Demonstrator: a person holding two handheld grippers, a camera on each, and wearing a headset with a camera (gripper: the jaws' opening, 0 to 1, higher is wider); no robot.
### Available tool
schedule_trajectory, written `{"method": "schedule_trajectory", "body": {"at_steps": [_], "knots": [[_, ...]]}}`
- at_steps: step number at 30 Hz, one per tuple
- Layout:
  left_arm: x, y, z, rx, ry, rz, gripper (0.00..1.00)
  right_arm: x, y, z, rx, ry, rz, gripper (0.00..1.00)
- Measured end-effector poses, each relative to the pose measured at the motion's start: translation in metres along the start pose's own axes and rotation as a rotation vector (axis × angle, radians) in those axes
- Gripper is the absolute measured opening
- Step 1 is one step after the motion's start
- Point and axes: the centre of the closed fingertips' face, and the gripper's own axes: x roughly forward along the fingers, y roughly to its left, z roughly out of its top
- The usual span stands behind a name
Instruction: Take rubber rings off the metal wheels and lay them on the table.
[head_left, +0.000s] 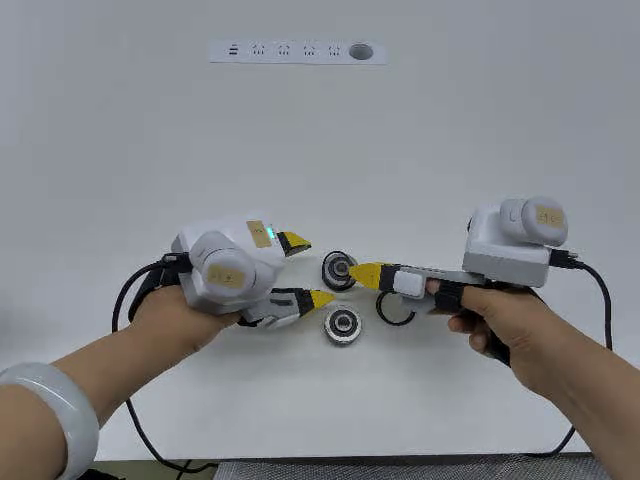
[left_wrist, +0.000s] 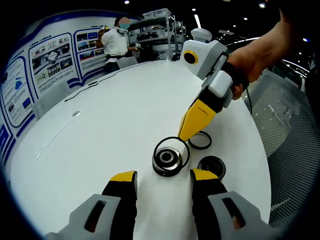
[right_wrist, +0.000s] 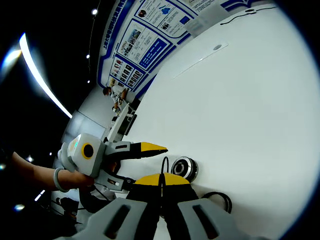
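Observation:
Two metal wheels lie on the white table. The farther wheel (head_left: 339, 270) (left_wrist: 167, 159) (right_wrist: 184, 167) has a thin black rubber ring (left_wrist: 161, 144) (right_wrist: 164, 162) loose around it, raised on one side. My right gripper (head_left: 358, 272) (left_wrist: 185, 134) (right_wrist: 161, 176) is shut on that raised side. My left gripper (head_left: 308, 268) (left_wrist: 164, 176) is open, its yellow jaws on either side of this wheel and just short of it. The nearer wheel (head_left: 343, 324) (left_wrist: 211, 167) lies beside it, its rim dark. Another loose rubber ring (head_left: 393, 308) (left_wrist: 200, 141) (right_wrist: 217, 200) lies flat on the table under the right gripper.
A white power strip (head_left: 297, 51) sits at the table's far side. Black cables (head_left: 135, 290) trail from both grippers toward the near table edge (head_left: 400, 455). In the left gripper view a person (left_wrist: 115, 42) stands by shelving beyond the table.

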Motion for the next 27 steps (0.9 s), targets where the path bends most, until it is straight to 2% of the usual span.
{"method": "schedule_trajectory", "body": {"at_steps": [5,12,18,23,27], "knots": [[-0.004,0.001,-0.004,-0.011,0.006,0.004,0.45,-0.012,0.004,0.000,0.011,-0.024,0.003,0.02],[-0.006,0.000,-0.007,-0.015,0.011,0.006,0.45,-0.031,-0.005,-0.008,0.038,-0.042,-0.022,0.02],[-0.006,-0.002,-0.005,-0.019,0.010,0.005,0.45,-0.039,-0.011,-0.010,0.049,-0.050,-0.039,0.02],[-0.007,-0.002,-0.004,-0.015,0.010,0.007,0.45,-0.043,-0.019,-0.013,0.062,-0.047,-0.062,0.02],[-0.008,-0.001,-0.005,-0.021,0.012,0.009,0.44,-0.046,-0.032,-0.020,0.086,-0.038,-0.094,0.02]]}}
